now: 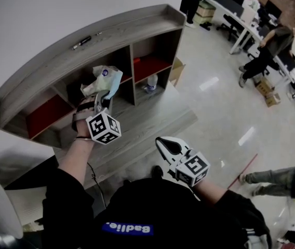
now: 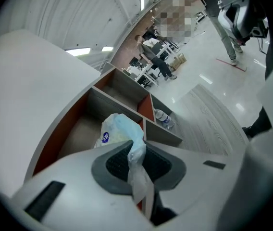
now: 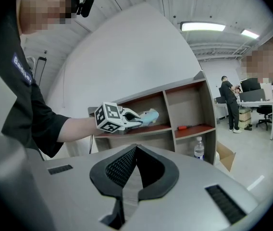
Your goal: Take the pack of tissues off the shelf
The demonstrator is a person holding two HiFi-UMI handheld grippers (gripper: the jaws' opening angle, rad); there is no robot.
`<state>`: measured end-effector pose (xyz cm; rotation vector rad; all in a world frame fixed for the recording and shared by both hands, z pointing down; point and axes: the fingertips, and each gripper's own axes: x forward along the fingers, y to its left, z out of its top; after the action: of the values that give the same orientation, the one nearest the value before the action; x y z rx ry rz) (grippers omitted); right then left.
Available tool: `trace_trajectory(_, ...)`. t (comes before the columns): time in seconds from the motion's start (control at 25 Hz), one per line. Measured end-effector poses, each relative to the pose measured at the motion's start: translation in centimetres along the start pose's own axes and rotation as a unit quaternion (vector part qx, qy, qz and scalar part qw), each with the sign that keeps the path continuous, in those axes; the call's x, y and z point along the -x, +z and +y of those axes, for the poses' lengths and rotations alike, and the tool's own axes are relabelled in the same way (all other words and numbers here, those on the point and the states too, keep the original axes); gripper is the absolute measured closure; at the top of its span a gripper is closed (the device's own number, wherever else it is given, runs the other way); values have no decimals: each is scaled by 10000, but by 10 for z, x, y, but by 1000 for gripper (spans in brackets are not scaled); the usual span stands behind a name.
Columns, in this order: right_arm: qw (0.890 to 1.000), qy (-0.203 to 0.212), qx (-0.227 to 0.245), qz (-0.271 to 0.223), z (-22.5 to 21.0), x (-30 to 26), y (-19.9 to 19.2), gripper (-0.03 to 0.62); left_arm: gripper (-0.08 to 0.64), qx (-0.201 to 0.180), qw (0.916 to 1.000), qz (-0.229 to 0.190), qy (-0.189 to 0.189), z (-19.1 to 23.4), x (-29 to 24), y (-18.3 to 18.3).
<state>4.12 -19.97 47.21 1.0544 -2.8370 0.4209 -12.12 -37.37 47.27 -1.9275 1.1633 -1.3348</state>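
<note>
At centre left of the head view: left gripper reaches toward the grey shelf unit, its fingers clenched on the pack of tissues. The pack sits at the mouth of the middle compartment, wrapper bunched upward. Right gripper hangs lower centre, well apart from the shelf and not involved. A water bottle stands in the lower right compartment, with a cardboard box just beside the unit.

Left gripper view: the fingers pinch a fold of the loose plastic wrapper, not the body of the pack of tissues, which hangs beyond the tips. Judgement: a wrapper grip is the easy purchase on a soft pack, but it may slip or tear if pulled fast.

Right gripper view: the fingers are closed on nothing. Across the frame the left gripper holds the pack level with the upper shelf board; cannot tell whether the pack touches the board. A red-handled tool lies in the neighbouring compartment.
</note>
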Motion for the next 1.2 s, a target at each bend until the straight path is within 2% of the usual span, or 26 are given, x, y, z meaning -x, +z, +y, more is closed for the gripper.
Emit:
trace_trajectory(0.4,9999,84,64,-49,13,-2,6,563,514,539,9977,-387,-105,-16,45,14)
trace_trajectory(0.72,9998,134,115,-42,23,-8,6,563,515,1134,9901,-779,-267,-32,77,24)
trace_trajectory(0.88,9998,167,121,-58,28,-12,6,563,515,1551,9824,-979,-350,-40,92,26)
trace_trajectory(1.08,9995,261,164,-26,36,-16,5,563,515,2297,9656,-1136,-442,-51,108,19)
trace_trajectory(1.2,9993,327,198,8,40,-19,4,563,515,2579,9581,-1172,-424,-56,117,13)
